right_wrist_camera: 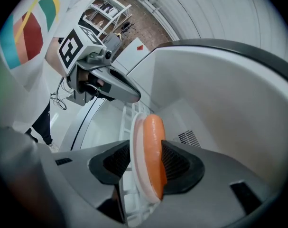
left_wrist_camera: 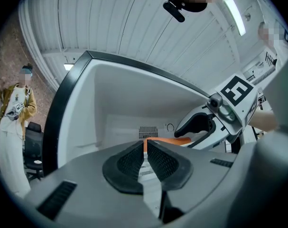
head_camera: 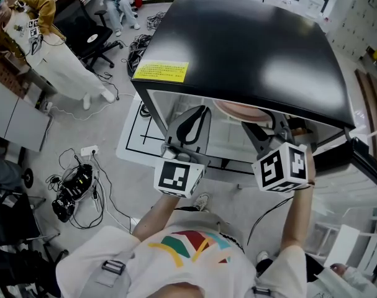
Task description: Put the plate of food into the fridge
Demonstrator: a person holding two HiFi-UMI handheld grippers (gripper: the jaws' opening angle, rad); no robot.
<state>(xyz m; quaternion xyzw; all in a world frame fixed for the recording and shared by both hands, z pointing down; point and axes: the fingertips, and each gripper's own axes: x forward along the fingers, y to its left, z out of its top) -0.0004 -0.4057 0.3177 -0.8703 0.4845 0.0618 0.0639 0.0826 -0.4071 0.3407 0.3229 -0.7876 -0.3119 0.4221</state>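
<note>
Looking into the small fridge with the glossy black top and white inside (head_camera: 250,48), what does it hold?

— A round white plate (right_wrist_camera: 135,175) carrying a glossy orange sausage-shaped piece of food (right_wrist_camera: 154,151). It sits just inside the mouth, near the top, and a white ladder-like rack (right_wrist_camera: 128,109) shows just behind it. Whether the plate rests on anything I cannot tell.

Who has it?

— The right gripper (right_wrist_camera: 147,144) reaches in. Its fingers (right_wrist_camera: 178,163) stand wide, one on each side, with plate and food filling nearly the whole gap; the pads do not look pressed on it. The left gripper (left_wrist_camera: 146,148) hovers at the mouth beside it, its fingers (left_wrist_camera: 128,163) drawn almost together on nothing.

Room to move?

— White side walls and a back wall with a small vent grille (left_wrist_camera: 148,131) lie open beyond the plate. The black top edge overhangs both grippers closely.

And around?

— Grey floor (head_camera: 39,166), a white mat with black lines (head_camera: 135,135) under the fridge, tangled cables (head_camera: 76,188), a black office chair (head_camera: 89,36), and a person in a white apron (head_camera: 48,58) well off to the left.
</note>
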